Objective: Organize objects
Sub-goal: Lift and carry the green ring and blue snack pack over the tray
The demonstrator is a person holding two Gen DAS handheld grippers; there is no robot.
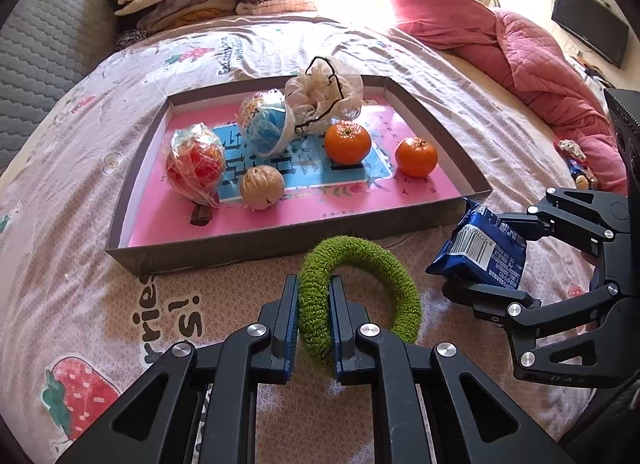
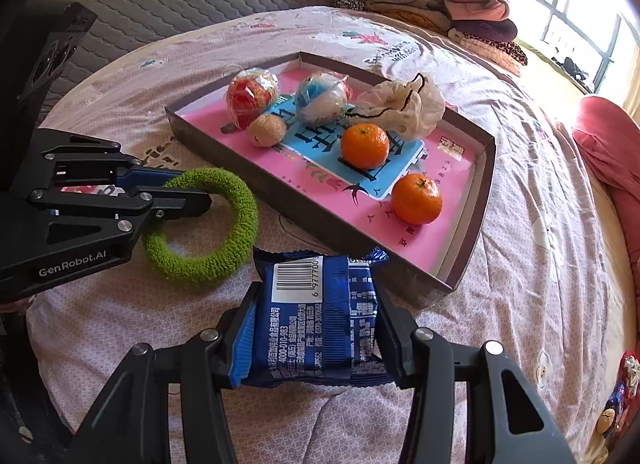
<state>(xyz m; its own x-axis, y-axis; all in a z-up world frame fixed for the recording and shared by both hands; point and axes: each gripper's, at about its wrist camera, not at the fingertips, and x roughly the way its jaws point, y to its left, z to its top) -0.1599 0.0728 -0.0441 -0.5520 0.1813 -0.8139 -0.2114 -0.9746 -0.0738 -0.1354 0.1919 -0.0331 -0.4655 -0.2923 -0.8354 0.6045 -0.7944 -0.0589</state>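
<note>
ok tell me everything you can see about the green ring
The green ring is a fuzzy loop that looks like knitted or terry fabric, soft and thick, with an open centre. It lies on the patterned bedsheet, just in front of the near wall of the cardboard tray, outside it. The left gripper is shut on its left side, squeezing the band between its pads. A blue snack packet, held by the right gripper, sits just to its right, apparently not touching.

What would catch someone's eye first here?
The shallow box on the bed, holding two oranges on its pink lining. In front of it, the left gripper pinches a green fuzzy ring and the right gripper clamps a blue snack packet.
</note>
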